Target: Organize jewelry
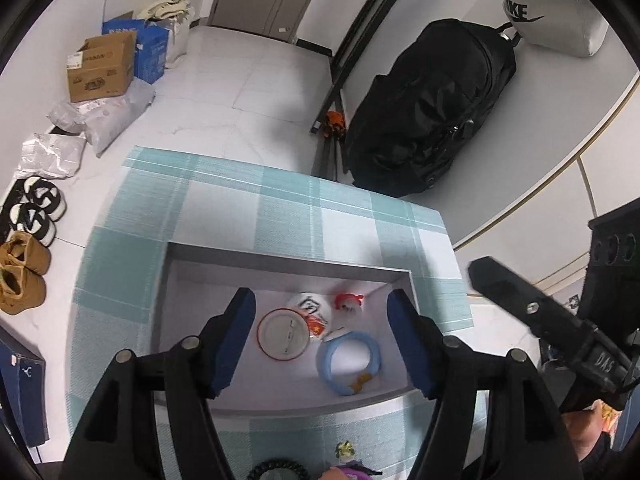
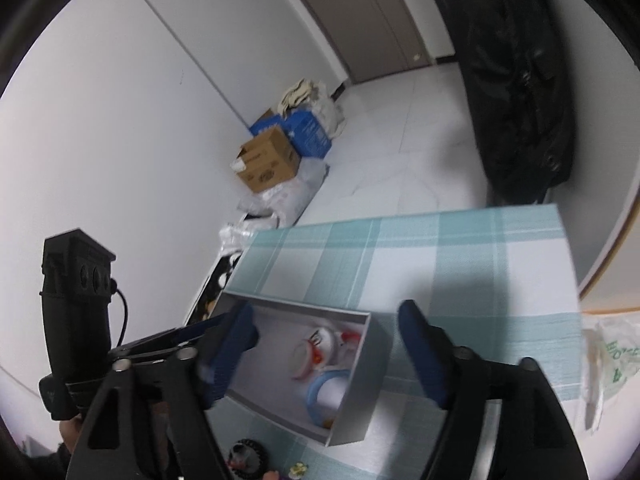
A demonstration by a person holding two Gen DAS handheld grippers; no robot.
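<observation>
Two grippers, your left gripper (image 1: 322, 338) and right gripper (image 2: 326, 354), are wide open and hold nothing. Below them a smooth blue ring (image 1: 349, 360), a round red-rimmed badge (image 1: 283, 334) and small charms lie in the gray box (image 1: 288, 258) on your checked cloth (image 1: 224, 200). Far off, a white bag (image 1: 554, 20) reads "NIKE".

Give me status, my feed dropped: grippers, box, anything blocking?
Left gripper open above box. Right gripper open, empty. Blue bangle, red-rimmed disc inside. Nothing blocking.
</observation>
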